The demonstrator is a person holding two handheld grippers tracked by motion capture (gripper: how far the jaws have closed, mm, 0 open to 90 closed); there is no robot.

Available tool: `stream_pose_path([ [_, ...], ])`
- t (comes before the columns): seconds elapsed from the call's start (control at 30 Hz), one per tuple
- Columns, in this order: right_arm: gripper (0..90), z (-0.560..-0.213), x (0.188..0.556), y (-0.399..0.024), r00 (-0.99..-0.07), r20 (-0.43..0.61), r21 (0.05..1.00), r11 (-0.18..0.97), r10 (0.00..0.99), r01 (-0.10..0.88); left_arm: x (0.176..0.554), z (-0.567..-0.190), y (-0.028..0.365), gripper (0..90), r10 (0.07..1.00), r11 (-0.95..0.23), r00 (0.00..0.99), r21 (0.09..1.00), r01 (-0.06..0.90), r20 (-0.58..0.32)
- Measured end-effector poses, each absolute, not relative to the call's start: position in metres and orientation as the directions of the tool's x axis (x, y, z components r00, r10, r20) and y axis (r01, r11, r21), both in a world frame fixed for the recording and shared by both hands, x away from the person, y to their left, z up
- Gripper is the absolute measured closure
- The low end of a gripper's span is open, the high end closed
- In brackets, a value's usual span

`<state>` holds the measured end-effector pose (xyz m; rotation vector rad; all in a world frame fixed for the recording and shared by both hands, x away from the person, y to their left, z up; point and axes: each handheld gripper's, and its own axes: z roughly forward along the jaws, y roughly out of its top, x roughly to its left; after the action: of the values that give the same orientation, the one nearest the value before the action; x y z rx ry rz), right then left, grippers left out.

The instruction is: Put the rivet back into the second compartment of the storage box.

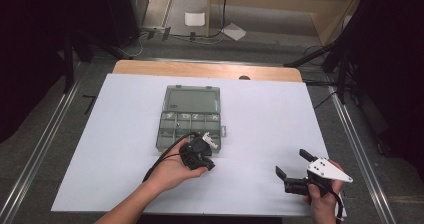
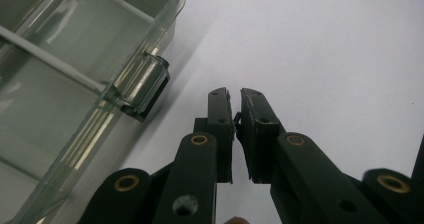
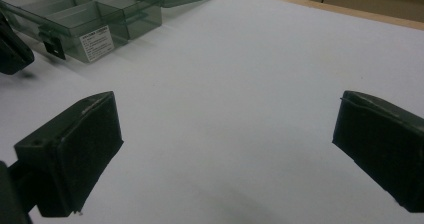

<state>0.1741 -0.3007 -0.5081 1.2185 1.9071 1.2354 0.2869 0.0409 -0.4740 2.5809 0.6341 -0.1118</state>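
Observation:
A clear grey compartment box (image 1: 192, 116) lies open in the middle of the white sheet, its lid folded back. My left gripper (image 1: 207, 149) is at the box's near right corner, held in a hand. In the left gripper view its jaws (image 2: 234, 95) stand shut with only a thin slit between the pads, over bare sheet just right of the box's latch (image 2: 147, 89). I cannot tell whether anything thin sits in that slit. My right gripper (image 1: 291, 162) rests near the front right of the sheet, open, with nothing between its pads (image 3: 230, 109).
The white sheet (image 1: 270, 114) covers a wooden table whose far edge (image 1: 210, 69) shows behind it. The box (image 3: 85, 19) carries a white label on its side. Dark stands and cables flank the table, and metal rails run along both sides.

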Motion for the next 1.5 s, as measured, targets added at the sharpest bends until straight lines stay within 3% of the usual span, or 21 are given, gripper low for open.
stream_pose_path([
  [1.5,0.0,-0.509,0.175,-0.3,-0.437,0.016,0.905,0.173,0.899,0.389,0.305,-0.437,0.083,83.6,0.475,-0.739,0.868,0.471,0.482,-0.144],
])
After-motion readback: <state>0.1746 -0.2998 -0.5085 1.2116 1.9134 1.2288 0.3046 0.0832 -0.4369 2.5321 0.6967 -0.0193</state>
